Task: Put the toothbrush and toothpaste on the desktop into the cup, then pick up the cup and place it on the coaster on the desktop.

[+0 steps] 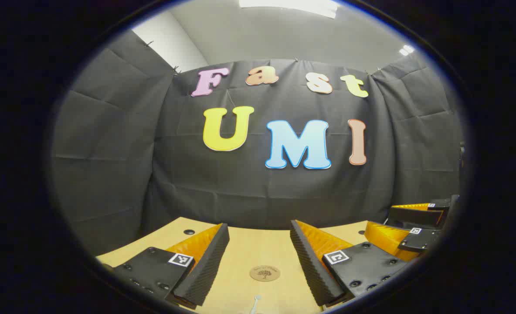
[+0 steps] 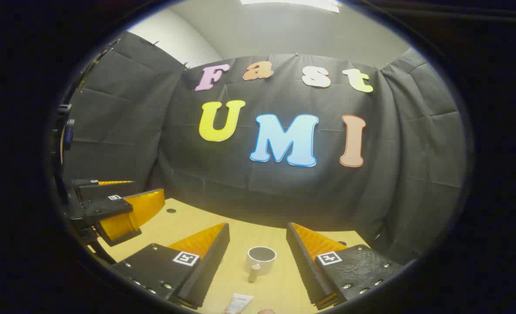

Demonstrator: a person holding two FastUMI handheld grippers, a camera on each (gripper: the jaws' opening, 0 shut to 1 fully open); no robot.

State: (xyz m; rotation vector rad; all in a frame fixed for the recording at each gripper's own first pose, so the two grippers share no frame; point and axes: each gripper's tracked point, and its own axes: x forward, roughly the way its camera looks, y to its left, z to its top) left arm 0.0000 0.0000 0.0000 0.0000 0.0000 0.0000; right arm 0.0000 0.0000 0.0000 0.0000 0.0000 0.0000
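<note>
The desktop (image 1: 249, 253) looks like pale, smooth matt wood; the round coaster (image 1: 264, 273) seems wooden too (a darker tone). The cup (image 2: 261, 258) has a matt, perhaps ceramic, finish, and the toothpaste (image 2: 238, 303) tube looks like glossy plastic

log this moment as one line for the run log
phase: start | left gripper: open over coaster | right gripper: open facing cup | toothpaste: on desktop
</note>
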